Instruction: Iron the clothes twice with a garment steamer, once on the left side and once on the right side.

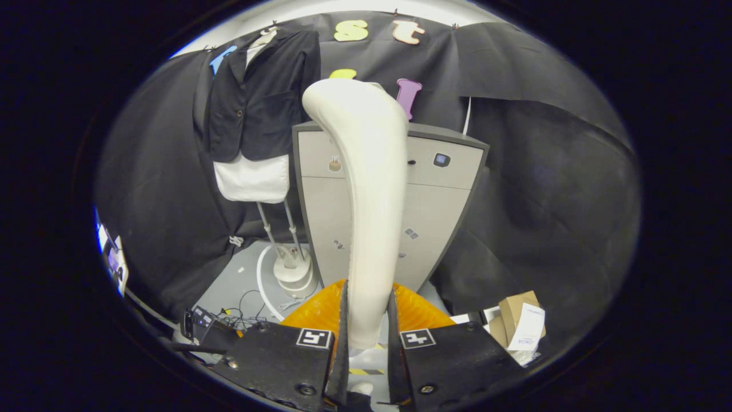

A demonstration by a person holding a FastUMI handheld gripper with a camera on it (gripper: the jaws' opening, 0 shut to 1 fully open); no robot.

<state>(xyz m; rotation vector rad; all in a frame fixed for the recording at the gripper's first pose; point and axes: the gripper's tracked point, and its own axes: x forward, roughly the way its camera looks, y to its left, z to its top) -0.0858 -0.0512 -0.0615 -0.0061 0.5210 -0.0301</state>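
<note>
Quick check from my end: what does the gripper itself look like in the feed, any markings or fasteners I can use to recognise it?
The gripper shows two thin, blade-like fingers rising from two broad, flat, rough-textured black plates. Each plate carries a square black-and-white marker near its inner top corner and round screw heads along its surface. No cable on the gripper itself is visible.

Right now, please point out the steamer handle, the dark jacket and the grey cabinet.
steamer handle point(366, 189), gripper view, middle of its white shaft, held between the jaws.
dark jacket point(263, 97), gripper view, front panel beside the buttons.
grey cabinet point(440, 194), gripper view, bare front panel beyond the handle.
</note>
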